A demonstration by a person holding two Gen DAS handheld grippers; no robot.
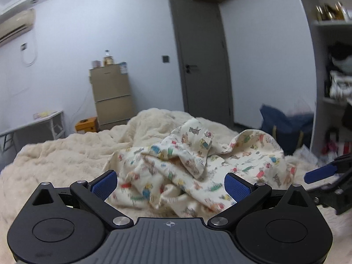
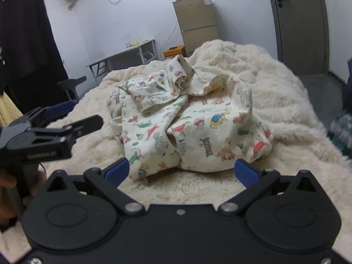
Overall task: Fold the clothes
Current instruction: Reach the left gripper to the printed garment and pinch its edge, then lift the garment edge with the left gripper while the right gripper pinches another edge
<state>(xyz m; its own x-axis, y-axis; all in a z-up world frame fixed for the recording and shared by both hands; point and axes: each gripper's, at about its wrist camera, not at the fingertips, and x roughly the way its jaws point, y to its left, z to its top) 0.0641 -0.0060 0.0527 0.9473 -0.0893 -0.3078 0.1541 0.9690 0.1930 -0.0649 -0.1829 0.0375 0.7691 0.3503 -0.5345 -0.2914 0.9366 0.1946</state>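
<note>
A cream garment [image 2: 184, 121] printed with small coloured cartoon figures lies crumpled in a loose heap on the bed [image 2: 275, 92], which is covered by a fluffy off-white blanket; one sleeve or cuff end is folded up at the top of the heap. The right gripper [image 2: 182, 171] hovers just in front of the near edge of the cloth, its jaws spread wide and grasping nothing, the blue pads [image 2: 244, 171] on either side of the hem. The left gripper [image 1: 171, 187] is likewise released, jaws wide apart and empty, low over the heap from the other side, with the fabric between and beyond its blue fingers [image 1: 105, 184]. Each gripper shows at the edge of the other's view, and part of a hand [image 2: 8, 182] holds the left one's handle. Beyond the bed stand a tan fridge [image 2: 195, 24], a small white bench [image 2: 123, 55] against the wall, an orange box [image 2: 175, 51] on the floor and a grey door [image 1: 202, 59].
</note>
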